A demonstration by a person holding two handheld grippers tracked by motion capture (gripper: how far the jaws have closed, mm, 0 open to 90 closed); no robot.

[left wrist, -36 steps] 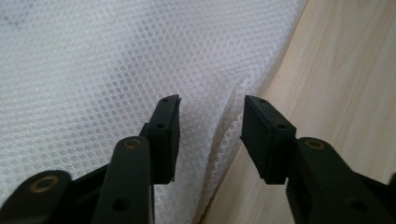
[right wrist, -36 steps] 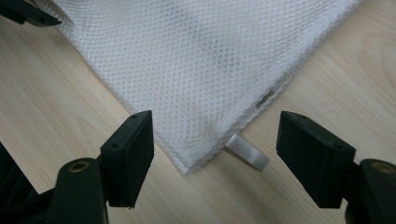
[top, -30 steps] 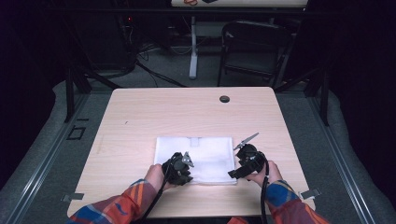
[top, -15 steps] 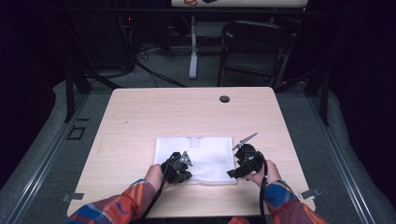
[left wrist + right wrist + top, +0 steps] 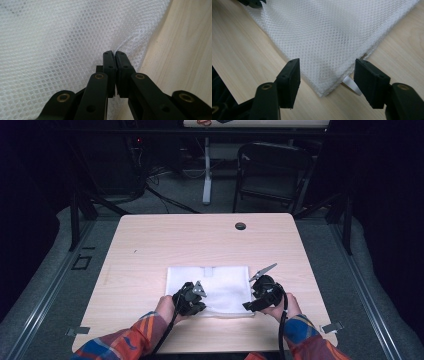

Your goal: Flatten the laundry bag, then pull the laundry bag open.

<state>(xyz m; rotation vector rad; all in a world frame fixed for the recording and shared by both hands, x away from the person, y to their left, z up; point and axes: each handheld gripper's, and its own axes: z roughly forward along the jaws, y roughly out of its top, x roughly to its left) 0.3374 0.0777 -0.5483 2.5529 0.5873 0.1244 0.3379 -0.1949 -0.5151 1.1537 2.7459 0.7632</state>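
Note:
A white mesh cloth [image 5: 220, 284] lies folded flat on the wooden table [image 5: 150, 245], toward its near edge. My left gripper [image 5: 192, 301] is at the cloth's near left edge. In the left gripper view, it [image 5: 114, 53] is shut on a pinched ridge of the cloth [image 5: 62, 37]. My right gripper [image 5: 260, 296] is at the near right corner. Its jaws have just been closing. In the right gripper view, my right gripper [image 5: 327, 62] straddles the corner of the cloth [image 5: 324, 32] with gaps on both sides. A small white tag [image 5: 350, 83] sticks out under that corner.
A small dark round grommet [image 5: 240, 226] is set in the table near its far edge. A folding chair [image 5: 272, 170] and a white table leg [image 5: 207, 170] stand on the floor beyond. Bare wood [image 5: 185, 50] borders the cloth.

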